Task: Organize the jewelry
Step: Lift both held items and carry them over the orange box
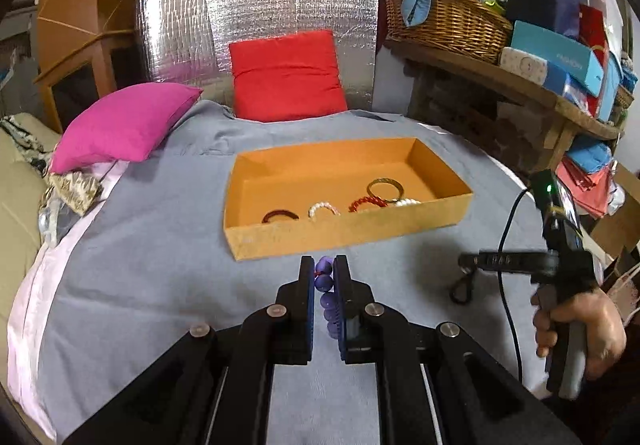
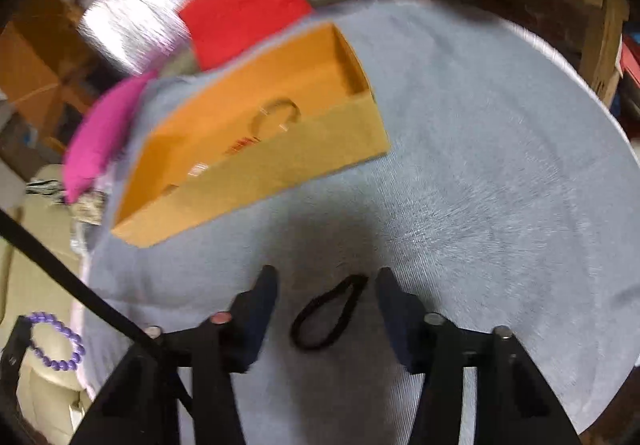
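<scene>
My left gripper (image 1: 324, 265) is shut on a purple bead bracelet (image 1: 326, 299) and holds it above the grey cloth, just in front of the orange box (image 1: 340, 235). The bracelet also shows in the right wrist view (image 2: 60, 341) at the lower left. Inside the box lie a dark red bangle (image 1: 280, 215), a white bead bracelet (image 1: 323, 210), a red bracelet (image 1: 366, 203), a gold bangle (image 1: 385, 187) and another white bracelet (image 1: 406, 202). My right gripper (image 2: 328, 285) is open over a black loop band (image 2: 330, 313) on the cloth; the band also shows in the left wrist view (image 1: 462, 289). The right wrist view is blurred.
A grey cloth (image 1: 160, 245) covers the round table. A pink cushion (image 1: 124, 125) and a red cushion (image 1: 286, 75) sit at its far side before a silver foil panel (image 1: 256, 13). A shelf with a wicker basket (image 1: 448, 21) and boxes stands at the right.
</scene>
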The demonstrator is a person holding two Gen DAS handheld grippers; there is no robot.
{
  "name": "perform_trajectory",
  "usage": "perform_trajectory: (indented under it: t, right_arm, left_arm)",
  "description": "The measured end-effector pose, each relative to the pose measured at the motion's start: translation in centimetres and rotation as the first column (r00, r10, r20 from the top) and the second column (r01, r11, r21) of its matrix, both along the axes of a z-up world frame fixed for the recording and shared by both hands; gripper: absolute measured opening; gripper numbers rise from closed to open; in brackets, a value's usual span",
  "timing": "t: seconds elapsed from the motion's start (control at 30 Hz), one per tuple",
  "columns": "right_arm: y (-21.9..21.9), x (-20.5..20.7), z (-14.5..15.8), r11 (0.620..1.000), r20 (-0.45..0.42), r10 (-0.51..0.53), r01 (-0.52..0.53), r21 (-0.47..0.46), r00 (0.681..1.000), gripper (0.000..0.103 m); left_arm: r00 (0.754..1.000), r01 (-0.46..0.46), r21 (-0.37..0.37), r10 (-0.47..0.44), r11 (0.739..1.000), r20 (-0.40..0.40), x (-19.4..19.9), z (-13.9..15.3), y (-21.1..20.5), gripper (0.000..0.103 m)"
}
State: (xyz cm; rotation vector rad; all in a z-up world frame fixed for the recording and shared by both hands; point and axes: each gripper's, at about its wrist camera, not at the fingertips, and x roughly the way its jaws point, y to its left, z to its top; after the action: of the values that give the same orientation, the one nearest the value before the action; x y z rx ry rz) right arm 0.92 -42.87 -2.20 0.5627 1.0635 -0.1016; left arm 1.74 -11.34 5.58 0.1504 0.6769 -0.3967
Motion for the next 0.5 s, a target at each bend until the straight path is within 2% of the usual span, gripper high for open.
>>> perform_trajectory:
  t: [0.03,0.1,0.13,0.23,0.43,0.5]
  right_arm:
    - [0.2,0.6,-0.5,1.000,-0.023,-0.009,0.008,-0.019,1.000,0.048]
    - [1.0,1.5,-1.6,0.996,-0.080,-0.009,0.002,-0.087,0.997,0.029]
    - [1.3,1.6,-2.1,0.994,-0.094,-0.010,-0.001,-0.111,0.996,0.027]
    - [2.1,1.3,-2.0,0.985,-0.058,0.012,-0.022,-0.174,0.998,0.019]
    - [3.0,1.0,-0.7,0.974,0.024,0.061,-0.054,-0.220,0.998,0.019]
    - [3.1,0.8,-0.3,0.974,0.059,0.074,-0.060,-0.220,0.995,0.019]
  left_arm:
    - [1.000,0.001,-0.013,-0.001,1.000,-0.007,1.1,-0.5,-0.3,0.009]
    - [1.000,0.004,-0.037,-0.005,0.999,-0.019,2.5,-1.3,-0.7,0.009]
    - [1.000,0.006,-0.037,-0.007,0.999,-0.018,2.7,-1.5,-0.7,0.009]
    - [1.000,0.001,-0.026,-0.001,1.000,-0.007,4.6,-2.5,-1.2,0.009]
    - [0.999,-0.044,-0.017,0.044,0.999,0.015,6.8,-3.8,-1.0,0.009]
    - [0.998,-0.057,-0.006,0.057,0.998,-0.001,7.2,-4.7,-0.8,0.009]
